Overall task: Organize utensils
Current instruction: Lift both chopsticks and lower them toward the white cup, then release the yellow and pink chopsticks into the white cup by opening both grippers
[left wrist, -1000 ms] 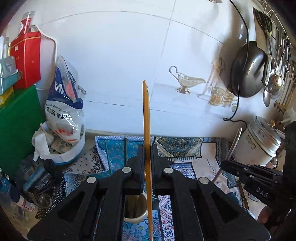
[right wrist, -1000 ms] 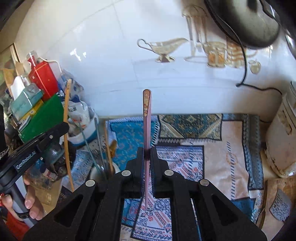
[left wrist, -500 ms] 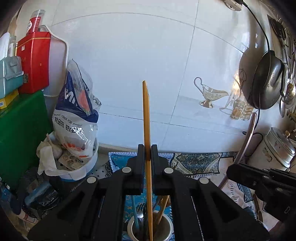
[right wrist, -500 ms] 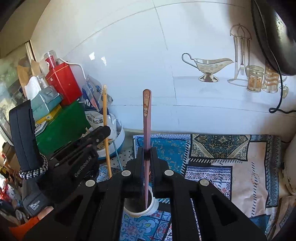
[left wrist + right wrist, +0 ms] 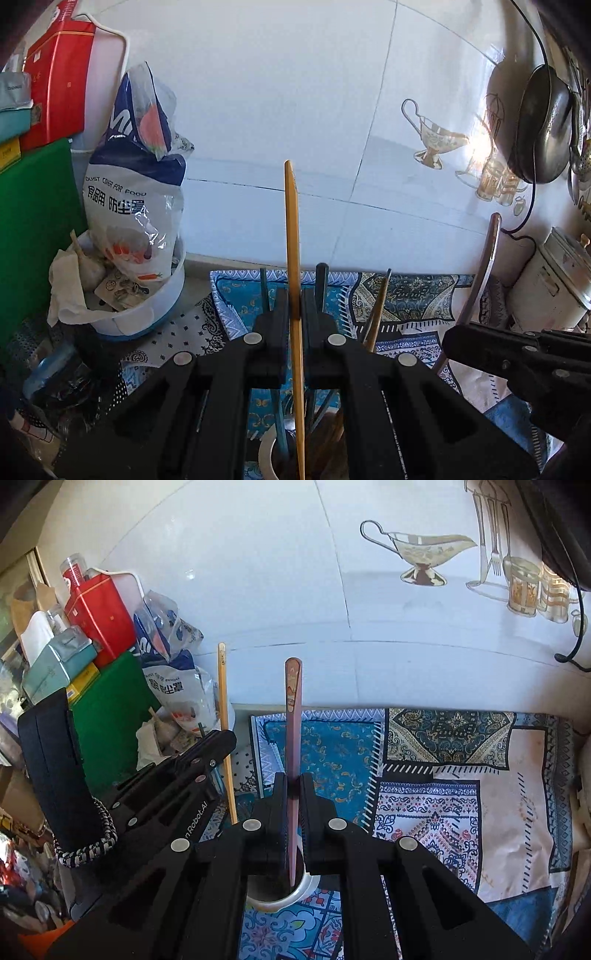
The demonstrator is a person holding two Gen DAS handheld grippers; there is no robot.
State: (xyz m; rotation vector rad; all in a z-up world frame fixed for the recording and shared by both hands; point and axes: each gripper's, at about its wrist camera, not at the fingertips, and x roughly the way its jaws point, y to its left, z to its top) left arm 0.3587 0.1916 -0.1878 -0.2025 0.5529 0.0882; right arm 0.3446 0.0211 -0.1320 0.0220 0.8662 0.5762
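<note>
pointing steeply down, the left gripper (image 5: 294,306) is clamped on an upright yellow chopstick (image 5: 293,236), whose lower end reaches into the white cup (image 5: 266,453) with other utensils. the right gripper (image 5: 293,786), just beside it, is clamped on a brown spoon handle (image 5: 292,716) over the same cup. right of the cup the patterned cloth (image 5: 461,797) lies free.

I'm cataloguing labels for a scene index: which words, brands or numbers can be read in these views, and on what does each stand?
"DUST COVER FOR FOOD": blue-and-white plastic bag, with Chinese characters printed below it.
"nRobot.AI", its start hidden: side of the left gripper.
Red tin box: print too small to read.
Teal box: lettering blurred.
Brown patterned utensil handle in the right gripper: decoration only, no legible text.
</note>
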